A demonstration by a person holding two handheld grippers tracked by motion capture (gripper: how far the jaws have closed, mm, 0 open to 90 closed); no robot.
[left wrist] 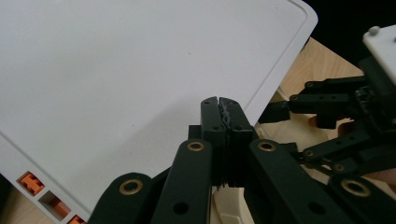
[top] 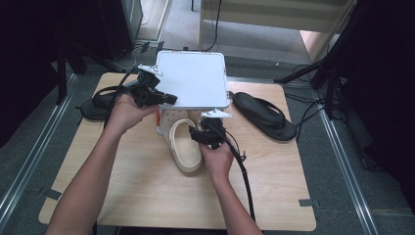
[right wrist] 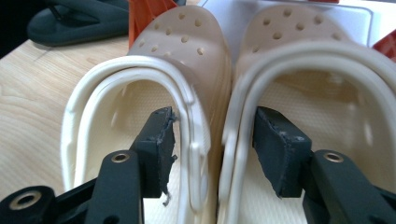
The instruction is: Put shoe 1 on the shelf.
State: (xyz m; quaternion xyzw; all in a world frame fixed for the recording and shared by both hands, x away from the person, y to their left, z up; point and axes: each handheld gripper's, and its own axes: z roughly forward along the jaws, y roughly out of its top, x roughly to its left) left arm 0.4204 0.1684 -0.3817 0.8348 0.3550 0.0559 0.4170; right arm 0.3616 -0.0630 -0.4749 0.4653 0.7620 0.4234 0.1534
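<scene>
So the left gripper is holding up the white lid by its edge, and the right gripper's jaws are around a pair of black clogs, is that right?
Not quite: the clogs are cream, not black, as the right gripper view shows. The left gripper does hold the white lid by its edge, and the right gripper straddles their adjoining sides.

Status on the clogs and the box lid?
Lid is lifted, left gripper shut on its edge. Both cream clogs sit side by side; right gripper straddles their inner walls, jaws open, pads apparently clear. Left: black sandals on the table.

Bare forearms, black left gripper (top: pixel 169 99) with brass-ringed pivots, black right gripper (top: pixel 192 135), grey three-cornered plates, black cable (top: pixel 244 181), frayed pads (right wrist: pixel 164 140)
</scene>
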